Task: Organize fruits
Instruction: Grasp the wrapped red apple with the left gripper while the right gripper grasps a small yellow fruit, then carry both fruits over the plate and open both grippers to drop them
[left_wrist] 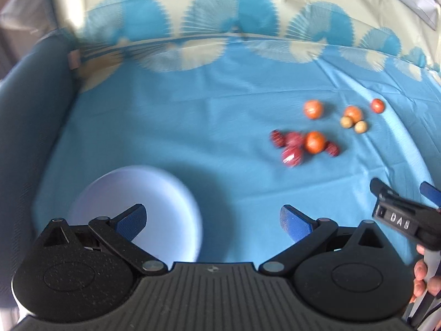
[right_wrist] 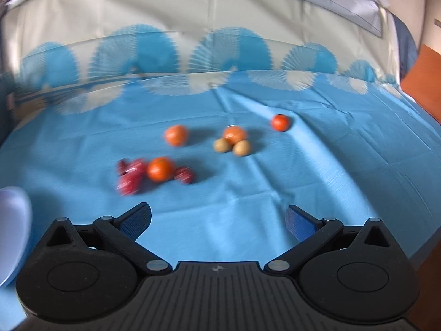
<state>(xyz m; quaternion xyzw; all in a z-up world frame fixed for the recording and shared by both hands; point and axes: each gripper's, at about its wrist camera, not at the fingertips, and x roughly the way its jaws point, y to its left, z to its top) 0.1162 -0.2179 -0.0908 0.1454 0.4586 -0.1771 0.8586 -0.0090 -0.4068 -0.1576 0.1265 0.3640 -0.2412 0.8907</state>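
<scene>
Fruits lie loose on a blue tablecloth. A cluster of dark red fruits surrounds an orange one. Further back lie another orange fruit, a third touching two small tan fruits, and a small red-orange one. The same cluster shows in the left wrist view. A white plate lies just ahead of my left gripper, which is open and empty. My right gripper is open and empty, short of the fruits; it also shows in the left wrist view.
The cloth's white, fan-patterned border runs along the far side. A dark blue padded edge rises at the left. An orange-brown surface lies beyond the table's right edge. The plate's rim shows at the left of the right wrist view.
</scene>
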